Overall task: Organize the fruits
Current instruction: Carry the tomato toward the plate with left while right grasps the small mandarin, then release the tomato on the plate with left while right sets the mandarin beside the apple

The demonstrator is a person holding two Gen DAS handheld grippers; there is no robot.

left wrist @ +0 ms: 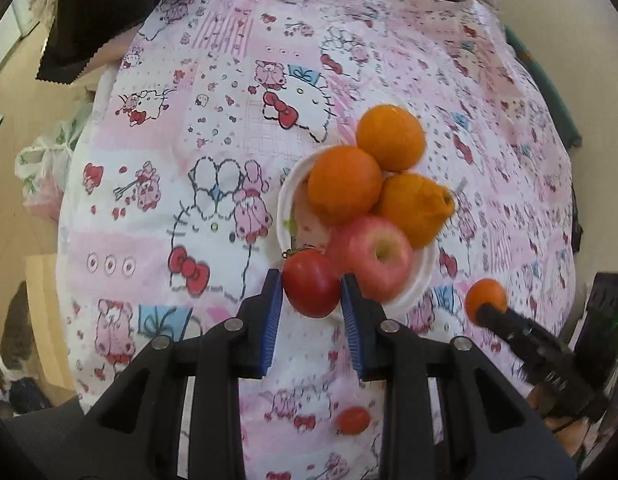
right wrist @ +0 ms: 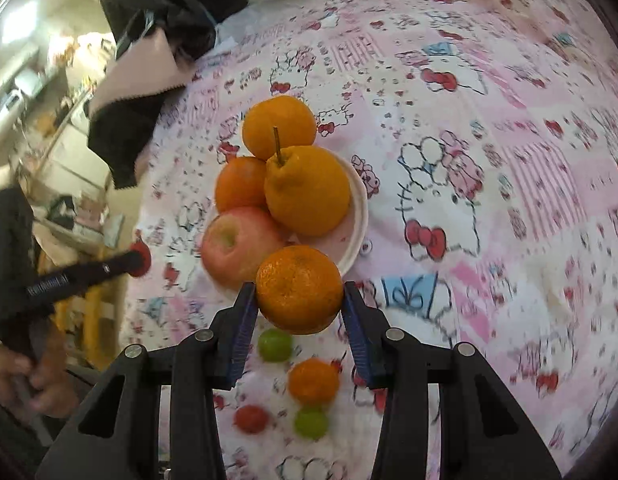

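Fruits were split between a white plate (right wrist: 359, 216), sitting mid-surface on a pink cartoon-print cloth (left wrist: 213, 128), and the cloth's near edge. On the plate I counted three oranges and one apple (right wrist: 239, 246); one of the three, a knobbly stemmed orange (right wrist: 307, 192), lay on top. Loose near the edge: one small orange (right wrist: 313, 381), two green fruits, one small red fruit (right wrist: 251, 419).

The left tongs (left wrist: 312, 292) were clenched on a red tomato (left wrist: 311, 282) at the plate's near rim. The right tongs (right wrist: 299, 294) were grasping an orange (right wrist: 299, 288) across its widest part, held over the plate's near rim.

The tomato looked soft-skinned, smooth and bruisable, so a light grip at mid-girth seemed best. The oranges appeared firmer, with grippy peel. Being round, the piled fruit seemed likely to roll.
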